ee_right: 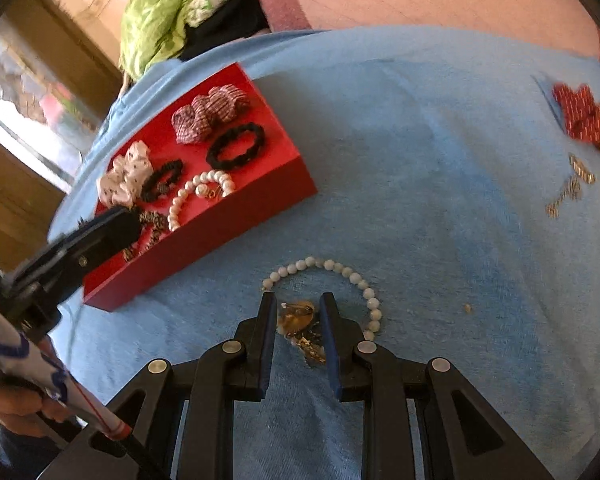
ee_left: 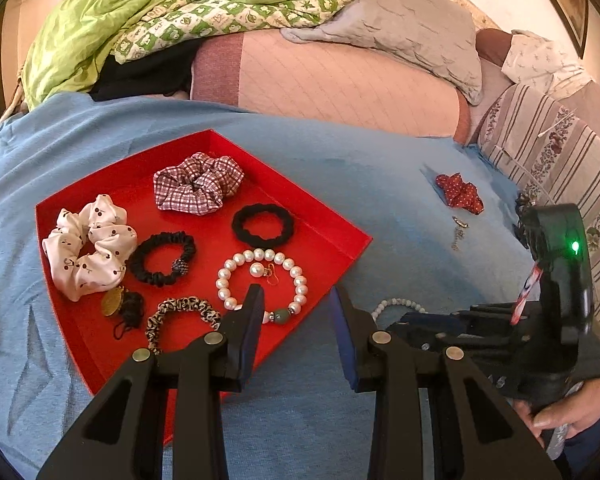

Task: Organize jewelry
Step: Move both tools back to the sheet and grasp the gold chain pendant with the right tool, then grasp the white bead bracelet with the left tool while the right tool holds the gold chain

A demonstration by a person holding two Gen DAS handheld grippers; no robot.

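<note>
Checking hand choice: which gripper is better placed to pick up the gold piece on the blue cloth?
Right gripper: its open jaws already straddle the gold piece. Left gripper hangs over the red tray's edge.

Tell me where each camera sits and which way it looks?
Left wrist: rides the left gripper, looking down over the red cardboard tray; a hand holding the right gripper shows.
Right wrist: rides the right gripper, looking down at a gold trinket inside a white bead bracelet; the left gripper's fingers show.
Shared: tray, bracelet, blue cloth.
</note>
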